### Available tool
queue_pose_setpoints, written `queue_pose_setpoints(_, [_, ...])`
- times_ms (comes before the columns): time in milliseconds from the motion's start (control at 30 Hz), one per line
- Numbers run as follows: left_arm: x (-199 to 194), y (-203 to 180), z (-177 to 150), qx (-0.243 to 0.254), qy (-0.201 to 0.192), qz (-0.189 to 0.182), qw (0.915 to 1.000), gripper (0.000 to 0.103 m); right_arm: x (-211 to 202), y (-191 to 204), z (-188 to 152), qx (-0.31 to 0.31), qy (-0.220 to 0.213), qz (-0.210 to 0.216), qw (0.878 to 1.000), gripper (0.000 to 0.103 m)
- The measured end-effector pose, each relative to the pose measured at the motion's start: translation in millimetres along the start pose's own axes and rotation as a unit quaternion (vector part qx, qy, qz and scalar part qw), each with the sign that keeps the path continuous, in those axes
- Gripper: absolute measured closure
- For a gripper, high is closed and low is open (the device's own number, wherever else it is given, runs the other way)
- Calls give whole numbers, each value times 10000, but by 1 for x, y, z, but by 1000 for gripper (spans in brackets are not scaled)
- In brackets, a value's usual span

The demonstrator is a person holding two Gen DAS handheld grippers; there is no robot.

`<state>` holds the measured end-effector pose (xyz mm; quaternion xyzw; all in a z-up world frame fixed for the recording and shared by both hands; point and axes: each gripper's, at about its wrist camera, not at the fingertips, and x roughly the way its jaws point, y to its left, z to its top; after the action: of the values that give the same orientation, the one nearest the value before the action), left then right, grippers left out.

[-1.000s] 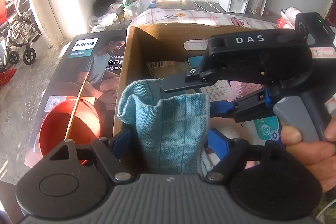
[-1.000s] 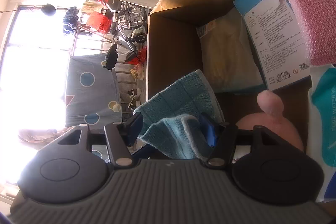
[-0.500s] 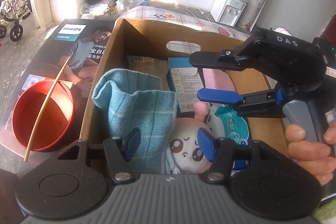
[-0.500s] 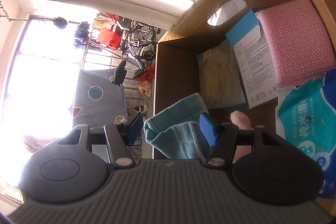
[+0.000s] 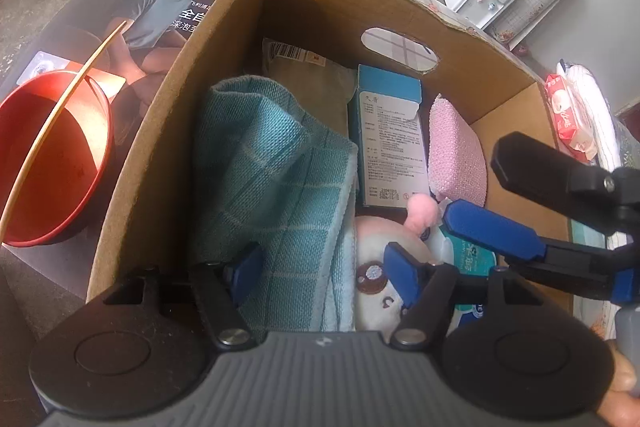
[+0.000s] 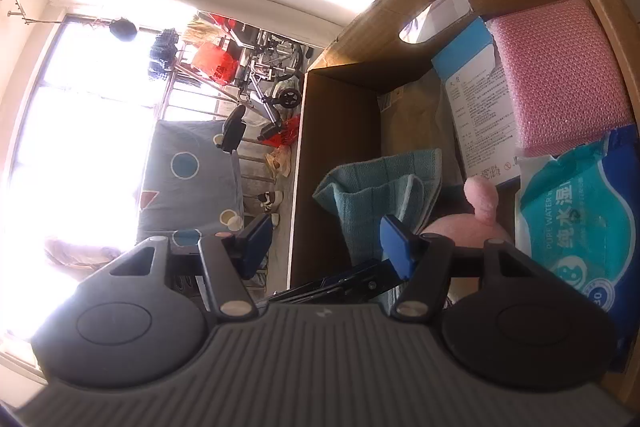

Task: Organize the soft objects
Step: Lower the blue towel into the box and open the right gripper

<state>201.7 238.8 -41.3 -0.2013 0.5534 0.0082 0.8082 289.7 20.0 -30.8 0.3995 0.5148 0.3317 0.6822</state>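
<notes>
A teal checked towel (image 5: 272,187) stands folded against the left wall of the cardboard box (image 5: 160,131). My left gripper (image 5: 324,275) points down into the box with the towel's lower part between its jaws. The jaws are opening, and the right pad (image 5: 400,279) stands off the cloth, over a white and pink plush toy (image 5: 376,267). My right gripper (image 6: 326,247) is open with nothing between its fingers. The towel (image 6: 376,195) lies just beyond it. In the left wrist view the right gripper (image 5: 472,187) hovers over the box's right half.
The box also holds a pink sponge (image 5: 456,155), a blue-white carton (image 5: 388,131), a beige packet (image 5: 308,79) and a wet-wipes pack (image 6: 580,219). A red basin (image 5: 52,163) with a stick sits left of the box on a printed carton (image 5: 120,7).
The left gripper tipped downward and sank into the box with the towel. The right gripper drew back, so the towel no longer lies between its fingers.
</notes>
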Motion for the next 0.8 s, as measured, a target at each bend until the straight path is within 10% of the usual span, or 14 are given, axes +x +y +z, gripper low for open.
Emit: queue_pose_setpoints(800, [-52, -56, -19, 484, -1240, 0, 9911, 17, -150, -3, -39, -181, -1211, 857, 9888, 31])
